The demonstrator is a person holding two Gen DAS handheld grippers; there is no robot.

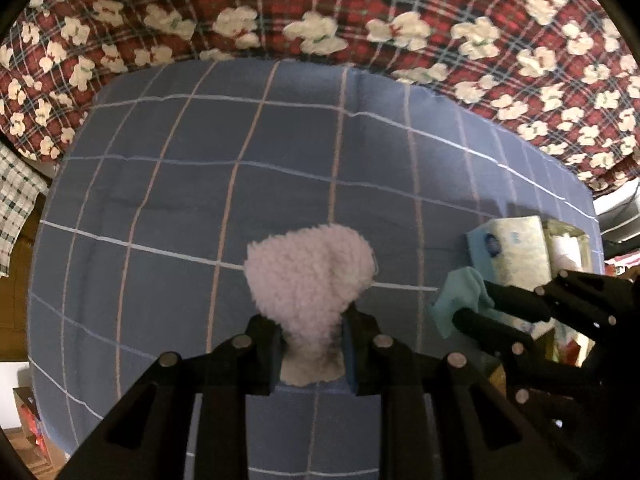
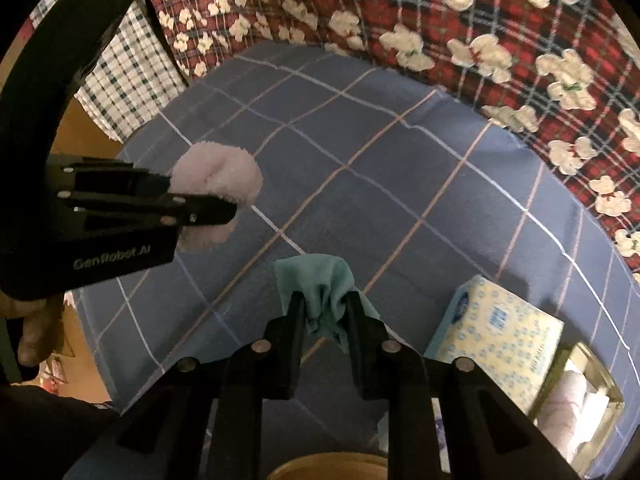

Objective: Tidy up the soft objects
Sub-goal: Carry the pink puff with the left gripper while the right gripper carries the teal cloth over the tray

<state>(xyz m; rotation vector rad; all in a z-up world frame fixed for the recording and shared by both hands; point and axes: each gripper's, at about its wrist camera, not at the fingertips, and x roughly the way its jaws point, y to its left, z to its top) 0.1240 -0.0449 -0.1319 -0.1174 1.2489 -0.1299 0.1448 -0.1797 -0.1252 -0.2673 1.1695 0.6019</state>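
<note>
Holding fluffy pale-pink plush cloth pinched in left gripper above blue checked bedsheet; right gripper is pinching thin teal fabric scrap. Both looking light, floppy, so bunched-edge grabs working best.

left wrist view looking down close over the blue checked sheet, right wrist view likewise from the right, angled left, both sharing sheet, tissue pack, each other's gripper
</note>
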